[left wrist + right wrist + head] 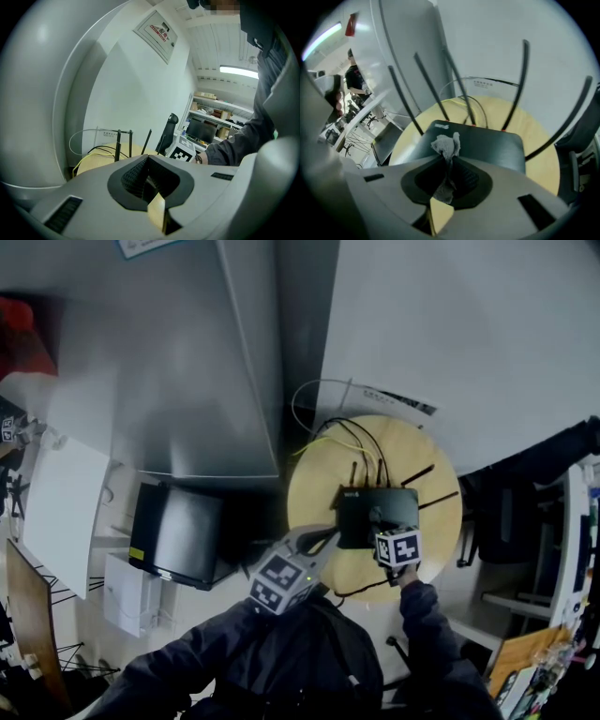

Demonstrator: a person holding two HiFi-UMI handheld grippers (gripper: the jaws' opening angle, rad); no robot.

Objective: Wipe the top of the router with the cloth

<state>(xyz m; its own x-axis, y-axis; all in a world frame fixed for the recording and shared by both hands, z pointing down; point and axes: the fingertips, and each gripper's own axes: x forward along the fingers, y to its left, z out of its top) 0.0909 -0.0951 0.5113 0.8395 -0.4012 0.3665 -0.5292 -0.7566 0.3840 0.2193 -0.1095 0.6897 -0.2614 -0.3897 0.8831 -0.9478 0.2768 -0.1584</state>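
right gripper view has the right gripper (445,164) pinched tight on the grey cloth (446,144), with a tuft poking out at 12 o'clock so it can rub the black router (487,145) on the round table (543,164). left gripper (149,177) is closed on nothing, off at the router's 8 o'clock, probably so it's out of the way.

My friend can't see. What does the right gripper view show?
The right gripper pinches a grey cloth over a black router. The router, antennas up, sits on a round wooden table by a white wall.
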